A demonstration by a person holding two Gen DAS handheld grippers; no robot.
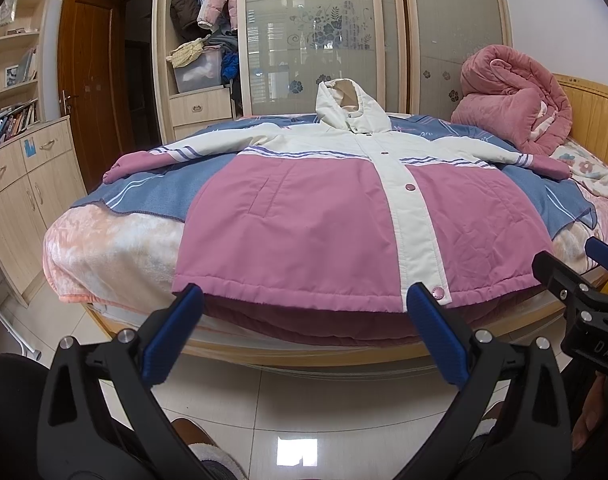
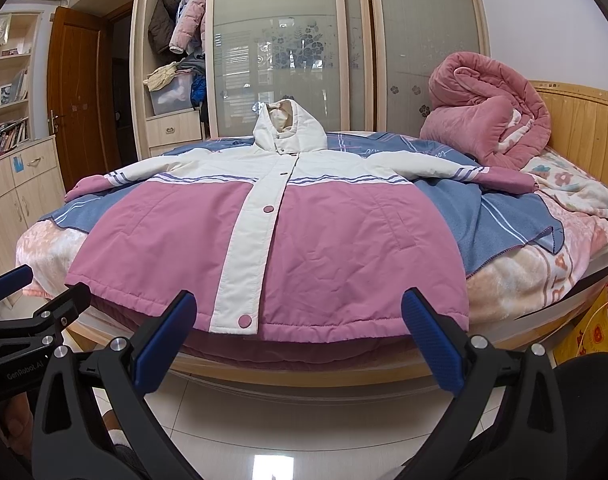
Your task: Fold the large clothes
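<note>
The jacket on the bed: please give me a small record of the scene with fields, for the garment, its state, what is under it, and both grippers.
garment: hooded jacket, pink lower body, white upper part and front placket
state: spread flat, front up, snapped shut, sleeves out to both sides, not yet folded
hood: hood at the far end
hem: at the near bed edge
under it: blue blanket on the bed
nearby: rolled pink quilt by the headboard
left gripper: left gripper open, short of the hem, holding nothing
right gripper: right gripper open, short of the hem, holding nothing

"GenRobot.AI" on left gripper (image 2: 11, 300), "DAS" on right gripper (image 1: 596, 272)
</note>
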